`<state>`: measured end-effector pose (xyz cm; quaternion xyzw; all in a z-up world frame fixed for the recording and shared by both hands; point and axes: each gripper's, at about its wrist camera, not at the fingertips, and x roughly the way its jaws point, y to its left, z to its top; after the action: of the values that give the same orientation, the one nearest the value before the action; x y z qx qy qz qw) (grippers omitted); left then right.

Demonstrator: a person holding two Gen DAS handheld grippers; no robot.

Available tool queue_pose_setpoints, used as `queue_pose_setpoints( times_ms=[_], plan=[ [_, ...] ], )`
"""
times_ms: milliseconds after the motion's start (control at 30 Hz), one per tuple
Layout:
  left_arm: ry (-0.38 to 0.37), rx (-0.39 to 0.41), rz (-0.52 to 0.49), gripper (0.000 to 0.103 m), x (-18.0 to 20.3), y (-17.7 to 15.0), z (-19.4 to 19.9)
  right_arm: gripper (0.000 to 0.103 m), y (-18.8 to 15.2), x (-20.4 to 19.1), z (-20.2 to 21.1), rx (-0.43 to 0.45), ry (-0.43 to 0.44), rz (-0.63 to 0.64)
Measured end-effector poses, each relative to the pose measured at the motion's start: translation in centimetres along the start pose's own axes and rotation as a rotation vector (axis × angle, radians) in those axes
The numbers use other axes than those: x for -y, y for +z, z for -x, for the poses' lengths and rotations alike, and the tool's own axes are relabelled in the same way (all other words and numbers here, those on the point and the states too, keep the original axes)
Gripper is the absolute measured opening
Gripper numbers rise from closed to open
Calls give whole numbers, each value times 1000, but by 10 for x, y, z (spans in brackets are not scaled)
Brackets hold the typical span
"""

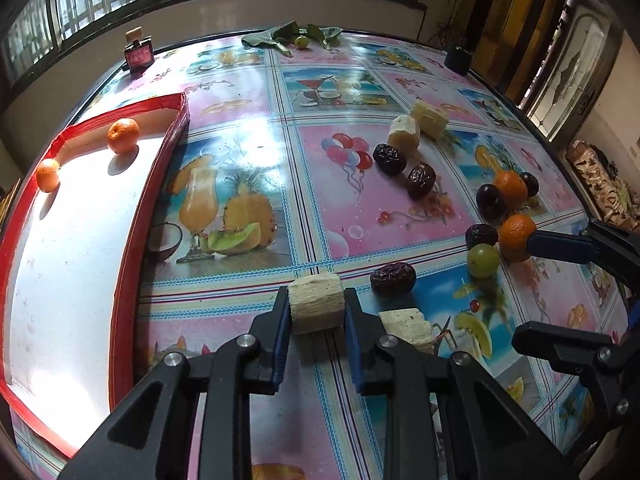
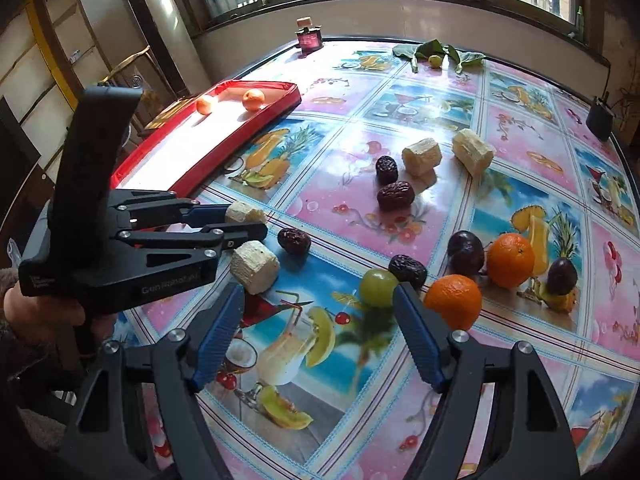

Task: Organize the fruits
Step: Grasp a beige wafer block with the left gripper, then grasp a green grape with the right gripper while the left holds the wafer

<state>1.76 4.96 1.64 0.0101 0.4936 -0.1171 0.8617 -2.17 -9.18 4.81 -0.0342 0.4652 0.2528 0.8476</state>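
Where my own frames cut off its near edge, the glossy printed tablecloth (image 1: 256, 92) bears a red-rimmed tray (image 1: 168, 136); my left gripper (image 1: 316, 316) clamps a fibrous pale sugarcane chunk (image 1: 316, 304); my right gripper (image 2: 320, 328) gapes empty beside a dimpled orange (image 2: 454, 306).

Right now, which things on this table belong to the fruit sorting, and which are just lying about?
Part of the job:
- red tray holding two oranges
- sugarcane piece gripped in left tongs
- loose oranges, dates, plums, green grape, other cane pieces
- right tongs, open

Lying about:
- perfume bottle
- leaves
- dark cup
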Motion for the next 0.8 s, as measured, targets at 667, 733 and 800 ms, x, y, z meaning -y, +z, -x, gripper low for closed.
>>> queue_pose_setpoints(
  times_ms=[667, 733, 800],
  plan=[
    [-31, 6, 47, 24, -9, -6, 5, 41, 21, -10, -45, -110, -10, 71],
    [-33, 11, 51, 24, -9, -6, 5, 29, 21, -11, -46, -116, -7, 74],
    [-32, 15, 51, 24, -9, -8, 6, 27, 19, -12, -45, -118, -14, 78]
  ],
)
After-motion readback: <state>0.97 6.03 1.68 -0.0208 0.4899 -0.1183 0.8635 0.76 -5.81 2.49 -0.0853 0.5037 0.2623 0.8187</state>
